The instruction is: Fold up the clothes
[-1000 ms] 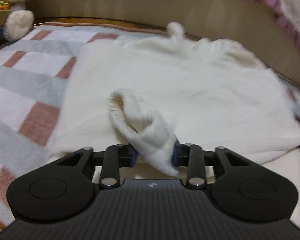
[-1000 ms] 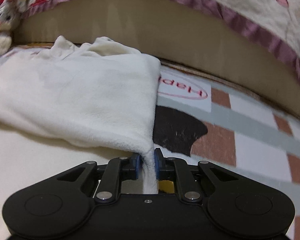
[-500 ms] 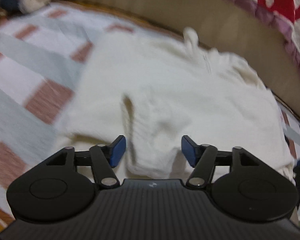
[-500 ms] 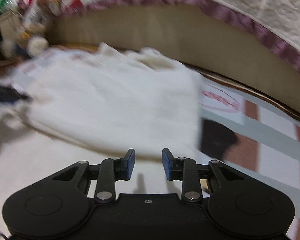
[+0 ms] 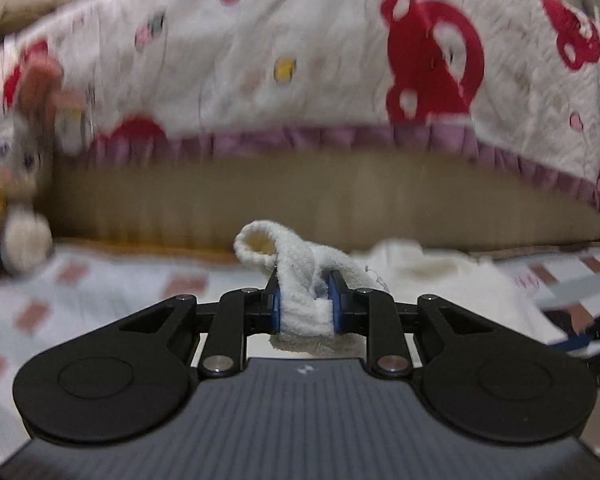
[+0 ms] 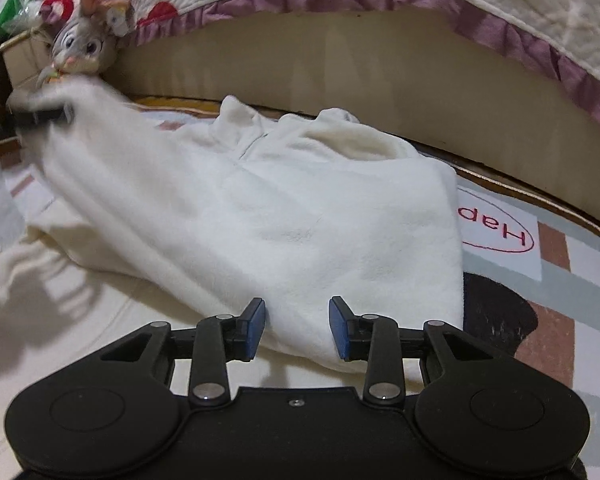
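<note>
Clearly soft and floppy, the fleece garment (image 6: 300, 208) wants edge grips: left hand-held gripper (image 5: 304, 308) clamps its sleeve (image 5: 296, 272); right hand-held gripper (image 6: 298, 328) gapes beside the hem.

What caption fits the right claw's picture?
Open right claw hovering over a white fleece garment on the patterned mat.

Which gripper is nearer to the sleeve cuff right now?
Left. The left gripper has its jaws clamped on the cuff. The right gripper, jaws open, sits at the garment's near edge, away from it.
</note>
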### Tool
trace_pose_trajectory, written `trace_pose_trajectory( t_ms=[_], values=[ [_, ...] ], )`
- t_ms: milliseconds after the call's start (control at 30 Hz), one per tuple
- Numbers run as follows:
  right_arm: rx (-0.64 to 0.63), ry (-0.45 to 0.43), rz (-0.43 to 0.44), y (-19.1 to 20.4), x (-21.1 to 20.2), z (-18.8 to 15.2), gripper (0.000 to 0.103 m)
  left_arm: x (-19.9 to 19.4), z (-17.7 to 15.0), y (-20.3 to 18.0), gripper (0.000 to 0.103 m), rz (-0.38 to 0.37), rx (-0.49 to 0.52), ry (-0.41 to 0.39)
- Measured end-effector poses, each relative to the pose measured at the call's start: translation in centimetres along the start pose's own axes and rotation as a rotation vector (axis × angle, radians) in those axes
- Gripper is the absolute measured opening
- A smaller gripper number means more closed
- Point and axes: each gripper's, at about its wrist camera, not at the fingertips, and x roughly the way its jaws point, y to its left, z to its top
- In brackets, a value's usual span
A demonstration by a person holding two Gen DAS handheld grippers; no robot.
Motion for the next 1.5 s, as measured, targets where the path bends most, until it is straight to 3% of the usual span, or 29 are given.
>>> trace_pose_trajectory(
  t_ms=[33,167,200,233,267,333,400,433,467,600,700,767,933,1000,1033,1100,1133,1167,1267,1300,1367,1433,1500],
  values=[
    [-0.011,0.007,-0.001,-0.1,0.0,0.0,0.04,0.5,-0.2,0.3,0.023,0.016,-0.001,0.034],
    [-0.062,0.023,0.008,-0.4,-0.4,0.5,0.04,5.1,-5.4,3.0,0.027,0.056,-0.091,0.382],
    [-0.065,0.015,0.014,-0.6,-0.5,1.0,0.04,5.6,-6.4,3.7,0.028,0.075,-0.119,0.426],
    [-0.065,0.004,0.021,-0.9,-0.6,1.6,0.04,6.1,-7.4,4.3,0.035,0.097,-0.147,0.463],
    [-0.064,-0.007,0.027,-1.1,-0.6,2.2,0.04,6.0,-7.6,5.1,0.042,0.099,-0.181,0.464],
    [-0.036,-0.009,0.042,-2.0,1.3,4.7,0.042,5.4,-6.3,6.0,0.042,0.1,-0.246,0.433],
    [-0.003,-0.007,0.056,-3.0,3.5,7.3,0.047,4.1,-4.1,6.2,0.045,0.103,-0.254,0.329],
    [0.013,-0.006,0.063,-3.5,4.6,8.6,0.052,3.4,-2.9,6.3,0.053,0.104,-0.257,0.275],
    [0.029,-0.006,0.07,-4.0,5.7,9.9,0.057,4.3,-2.1,6.1,0.058,0.072,-0.237,0.269],
    [0.095,-0.003,0.098,-6.0,10.1,15.2,0.059,9.0,0.6,5.5,0.062,-0.076,-0.144,0.269],
    [0.148,0.039,0.11,-6.6,14.4,18.6,0.067,15.3,0.4,4.4,0.062,-0.115,-0.021,0.347],
    [0.154,0.089,0.111,-6.5,16.8,20.0,0.067,18.7,0.3,3.8,0.062,-0.147,-0.011,0.371],
    [0.151,0.218,0.11,-6.1,20.5,20.4,0.067,23.7,0.8,4.6,0.063,-0.189,-0.112,0.353],
    [0.158,0.233,0.113,-6.3,21.2,19.7,0.067,25.9,0.7,5.0,0.065,-0.224,-0.165,0.376],
    [0.162,0.241,0.115,-6.4,21.5,19.3,0.067,27.0,0.5,4.5,0.064,-0.247,-0.137,0.409],
    [0.11,0.186,0.123,-6.0,21.3,18.7,0.046,29.2,0.2,3.2,0.055,-0.293,-0.065,0.481],
    [0.081,0.154,0.128,-5.8,21.2,18.3,0.027,29.3,0.0,2.5,0.029,-0.276,-0.031,0.475],
    [0.051,0.121,0.132,-5.5,21.0,18.0,0.019,29.3,-0.2,1.7,0.012,-0.253,0.002,0.464],
    [-0.126,-0.095,0.086,-3.8,18.2,17.2,0.017,29.3,-0.9,-0.6,0.012,-0.185,0.1,0.428],
    [-0.171,-0.129,0.057,-3.5,17.9,16.9,0.017,29.3,-1.1,-1.4,0.012,-0.162,0.133,0.416],
    [-0.211,-0.081,0.016,-3.3,19.1,16.2,0.017,29.3,-1.5,-3.0,0.014,-0.116,0.199,0.391],
    [-0.237,-0.022,-0.021,-3.2,20.4,15.6,0.019,29.3,-1.9,-4.5,0.022,-0.07,0.264,0.366],
    [-0.216,-0.004,-0.06,-3.1,20.7,15.7,0.033,29.1,-2.0,-5.5,0.027,-0.034,0.289,0.36]
  ],
)
